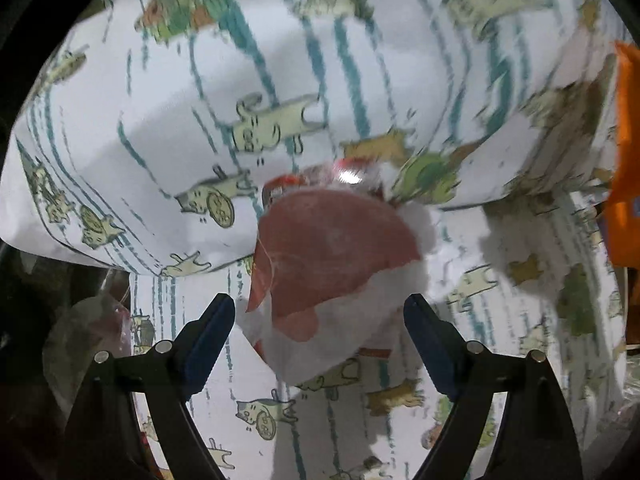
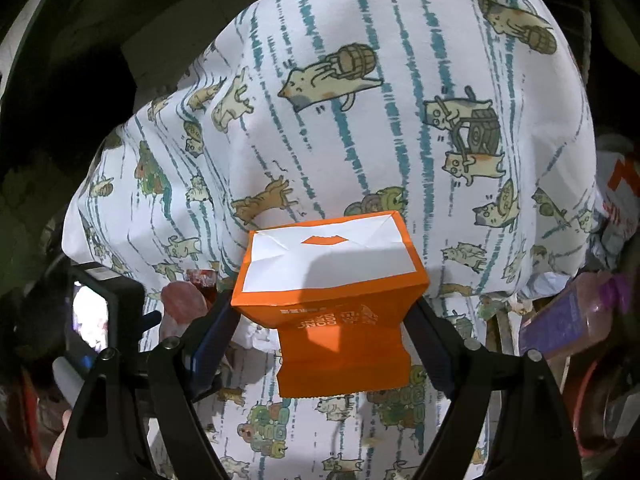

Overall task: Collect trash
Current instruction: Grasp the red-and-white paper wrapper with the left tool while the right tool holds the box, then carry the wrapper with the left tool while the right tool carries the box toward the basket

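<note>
In the left wrist view a crumpled white wad with a pinkish-red patch (image 1: 332, 248) lies blurred on the cat-print sheet (image 1: 500, 300). It sits just ahead of and between the fingers of my left gripper (image 1: 320, 320), which stands open with its pads off the wad. Behind the wad shows a shiny red wrapper (image 1: 344, 172). My right gripper (image 2: 320, 320) is shut on an orange paper bag (image 2: 332, 300), gripped at its sides with its folded white-and-orange bottom facing the camera. The same pinkish wad (image 2: 182, 300) shows left of the bag, next to the left gripper's camera body (image 2: 92, 312).
A big cat-print pillow or duvet (image 2: 340, 120) fills the back of both views. A purple-pink bottle (image 2: 572, 316) and a white bag with orange print (image 2: 616, 188) lie to the right. A clear plastic bag (image 1: 88, 332) sits at the sheet's left edge.
</note>
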A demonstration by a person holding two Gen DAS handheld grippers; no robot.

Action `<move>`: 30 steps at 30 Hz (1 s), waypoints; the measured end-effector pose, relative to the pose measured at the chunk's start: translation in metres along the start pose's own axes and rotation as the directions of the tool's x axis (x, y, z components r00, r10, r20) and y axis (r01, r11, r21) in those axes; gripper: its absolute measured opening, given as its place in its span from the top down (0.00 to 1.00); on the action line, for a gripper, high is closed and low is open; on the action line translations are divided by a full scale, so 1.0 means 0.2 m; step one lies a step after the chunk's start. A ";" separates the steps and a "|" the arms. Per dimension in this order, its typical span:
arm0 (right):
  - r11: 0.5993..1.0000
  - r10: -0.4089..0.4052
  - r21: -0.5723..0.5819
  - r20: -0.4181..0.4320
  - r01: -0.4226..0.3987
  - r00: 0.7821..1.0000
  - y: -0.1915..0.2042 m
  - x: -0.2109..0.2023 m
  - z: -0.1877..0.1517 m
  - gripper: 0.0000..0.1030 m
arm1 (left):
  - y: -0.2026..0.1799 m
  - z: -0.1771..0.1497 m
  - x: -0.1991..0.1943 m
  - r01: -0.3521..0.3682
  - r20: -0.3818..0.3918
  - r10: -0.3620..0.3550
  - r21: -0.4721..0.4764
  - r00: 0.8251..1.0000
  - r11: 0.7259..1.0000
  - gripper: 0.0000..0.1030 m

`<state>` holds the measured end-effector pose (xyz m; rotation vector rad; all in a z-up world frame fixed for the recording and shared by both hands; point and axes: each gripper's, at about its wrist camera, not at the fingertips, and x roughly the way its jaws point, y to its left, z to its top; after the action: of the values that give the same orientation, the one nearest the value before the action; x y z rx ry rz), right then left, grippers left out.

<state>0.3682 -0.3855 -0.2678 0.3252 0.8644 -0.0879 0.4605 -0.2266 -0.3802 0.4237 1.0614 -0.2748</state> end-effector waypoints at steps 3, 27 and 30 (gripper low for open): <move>1.000 0.005 -0.008 -0.009 -0.005 1.000 0.00 0.01 0.00 0.20 | 0.01 0.00 0.05 -0.010 0.012 0.010 -0.013 1.000 1.000 0.15; 0.999 0.047 -0.022 0.017 -0.047 0.999 0.10 -0.04 -0.03 0.21 | 0.30 -0.14 -0.49 0.201 0.270 -0.156 -0.148 0.950 0.968 0.76; 0.998 0.060 -0.036 0.026 -0.059 0.998 0.12 -0.06 -0.05 0.21 | 0.31 -0.20 -0.58 0.197 0.303 -0.153 -0.120 0.941 0.973 0.76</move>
<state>0.3577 -0.3597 -0.2582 0.3154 0.8279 -0.0217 0.4006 -0.1519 -0.2816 0.1467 0.8220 -0.4015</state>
